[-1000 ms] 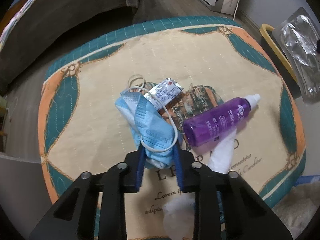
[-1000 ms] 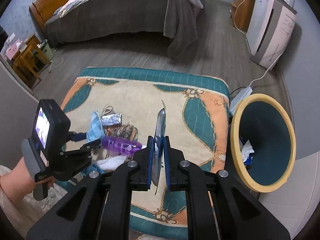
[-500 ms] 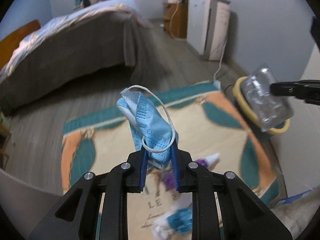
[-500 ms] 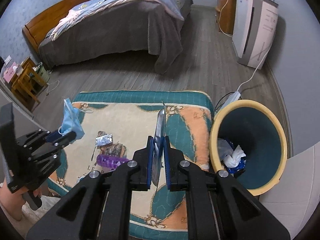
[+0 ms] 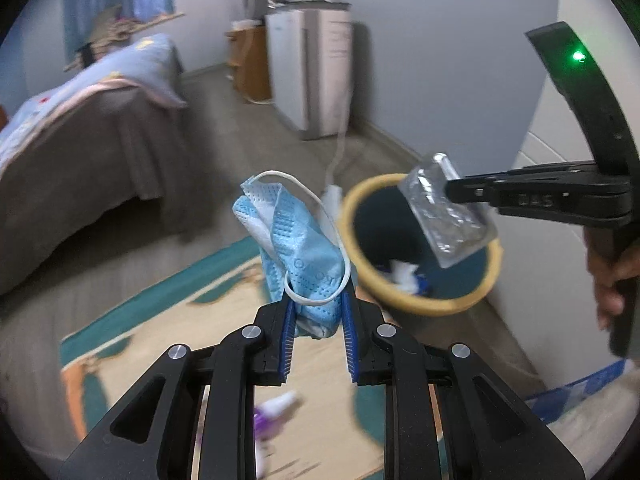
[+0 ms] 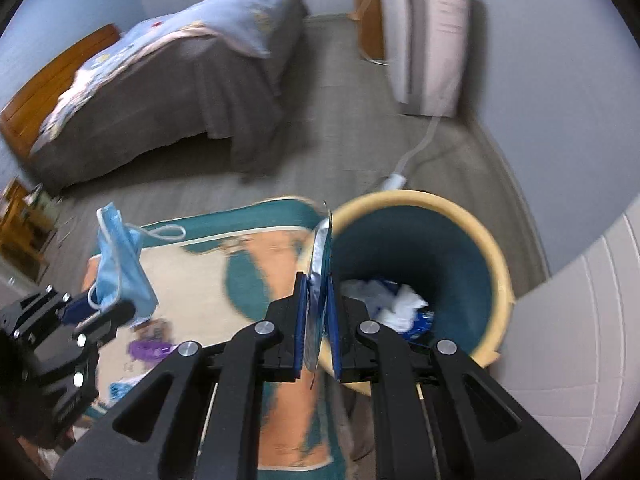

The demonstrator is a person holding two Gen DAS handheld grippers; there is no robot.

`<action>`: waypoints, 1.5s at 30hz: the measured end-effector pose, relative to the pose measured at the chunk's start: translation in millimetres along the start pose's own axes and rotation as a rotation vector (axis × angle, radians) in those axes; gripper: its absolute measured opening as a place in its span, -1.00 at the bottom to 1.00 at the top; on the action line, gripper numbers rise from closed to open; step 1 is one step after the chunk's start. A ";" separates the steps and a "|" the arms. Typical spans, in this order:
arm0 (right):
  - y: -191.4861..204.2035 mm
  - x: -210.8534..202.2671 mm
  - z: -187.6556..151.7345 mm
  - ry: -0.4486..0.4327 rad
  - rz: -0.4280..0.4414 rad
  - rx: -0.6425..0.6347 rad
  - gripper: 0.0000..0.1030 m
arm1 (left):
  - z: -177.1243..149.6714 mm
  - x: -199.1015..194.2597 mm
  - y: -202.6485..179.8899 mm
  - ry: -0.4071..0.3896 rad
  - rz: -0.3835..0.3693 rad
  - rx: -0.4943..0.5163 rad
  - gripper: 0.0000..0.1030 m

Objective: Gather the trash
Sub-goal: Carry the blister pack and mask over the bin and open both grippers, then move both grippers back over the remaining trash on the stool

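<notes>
The left gripper (image 5: 316, 312) clamps the face mask (image 5: 298, 248); the right gripper (image 6: 318, 312) pinches the clear wrapper (image 6: 320, 264). Release only with the bin (image 6: 496, 248) mouth directly below each gripper's jaws.

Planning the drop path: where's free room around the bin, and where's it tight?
Free: the bin's mouth, trash only at its bottom; bare floor between bin and bed; the rug's middle. Crowded: the rug's near corner, with the purple bottle and scraps under the left gripper.

A crumpled pale-blue pleated face mask (image 5: 301, 257) with white ear loops and a clear, flat plastic wrapper (image 5: 447, 216) hang above the yellow-rimmed, teal-lined waste bin (image 6: 502, 280).
</notes>
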State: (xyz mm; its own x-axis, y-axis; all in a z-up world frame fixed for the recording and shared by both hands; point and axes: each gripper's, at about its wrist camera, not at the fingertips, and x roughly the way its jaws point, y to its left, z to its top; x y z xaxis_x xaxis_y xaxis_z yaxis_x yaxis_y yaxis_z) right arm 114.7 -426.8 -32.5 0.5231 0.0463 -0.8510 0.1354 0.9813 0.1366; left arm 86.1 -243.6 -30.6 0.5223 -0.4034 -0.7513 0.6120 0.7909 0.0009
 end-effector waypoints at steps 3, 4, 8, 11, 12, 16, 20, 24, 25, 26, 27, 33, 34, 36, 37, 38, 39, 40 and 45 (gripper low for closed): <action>-23.6 8.6 -1.7 0.011 -0.054 0.040 -0.82 | 11.5 27.8 -29.1 0.043 -0.047 0.034 -0.57; -30.1 10.6 -3.0 0.015 -0.064 0.054 -0.82 | 12.7 34.3 -36.5 0.051 -0.053 0.044 -0.57; -51.9 18.3 -5.3 0.023 -0.102 0.108 -0.81 | 21.4 67.0 -66.4 0.086 -0.074 0.099 -0.57; -60.3 18.6 -3.6 0.006 -0.106 0.134 -0.81 | 29.0 78.8 -80.5 0.073 -0.078 0.123 -0.56; -63.3 16.5 -3.1 -0.009 -0.113 0.144 -0.81 | 32.6 80.1 -83.7 0.062 -0.077 0.127 -0.55; -67.1 11.0 -0.1 -0.043 -0.123 0.172 -0.81 | 49.1 82.9 -88.7 0.010 -0.074 0.122 -0.51; -71.0 10.7 0.7 -0.049 -0.139 0.187 -0.54 | 55.0 82.2 -87.0 -0.005 -0.079 0.106 -0.16; -74.7 12.3 -0.6 -0.035 -0.139 0.211 -0.24 | 51.7 77.5 -78.2 -0.008 -0.063 0.095 0.25; -74.2 12.4 -0.6 -0.033 -0.139 0.212 -0.13 | 49.9 75.2 -74.5 -0.013 -0.060 0.084 0.33; -72.9 12.1 -0.5 -0.033 -0.136 0.211 -0.06 | 47.9 72.3 -70.3 -0.015 -0.057 0.072 0.36; -70.9 12.0 -0.4 -0.033 -0.134 0.210 0.08 | 47.3 70.1 -66.4 -0.015 -0.053 0.065 0.45; -63.9 10.5 2.0 -0.033 -0.131 0.203 0.77 | 38.2 45.2 -41.1 -0.034 -0.004 0.022 0.70; -62.3 10.6 2.5 -0.032 -0.128 0.201 0.79 | 36.7 38.8 -34.6 -0.040 -0.002 0.007 0.72; -56.7 11.0 2.7 -0.024 -0.125 0.194 0.85 | 30.3 23.7 -20.4 -0.050 0.008 -0.024 0.75; -53.7 11.1 2.7 -0.022 -0.120 0.190 0.87 | 27.3 18.1 -15.4 -0.053 0.011 -0.031 0.76; -50.9 10.5 2.5 -0.021 -0.115 0.184 0.87 | 22.3 9.9 -7.3 -0.058 0.019 -0.038 0.76; -43.8 9.9 2.9 -0.020 -0.109 0.167 0.88 | 18.2 4.1 -1.0 -0.058 0.028 -0.042 0.77; -38.6 8.5 3.2 -0.022 -0.106 0.151 0.88 | 11.9 -3.0 7.2 -0.056 0.042 -0.045 0.77; 1.4 6.9 2.5 -0.024 -0.074 0.048 0.88 | -20.8 -34.5 43.1 -0.033 0.130 -0.053 0.77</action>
State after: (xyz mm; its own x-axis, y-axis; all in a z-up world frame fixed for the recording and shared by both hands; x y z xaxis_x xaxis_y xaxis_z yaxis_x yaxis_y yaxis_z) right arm 120.7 -425.6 -36.9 0.5299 -0.0311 -0.8475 0.2141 0.9719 0.0982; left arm 82.1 -186.0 -18.3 0.6149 -0.3099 -0.7251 0.5057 0.8605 0.0612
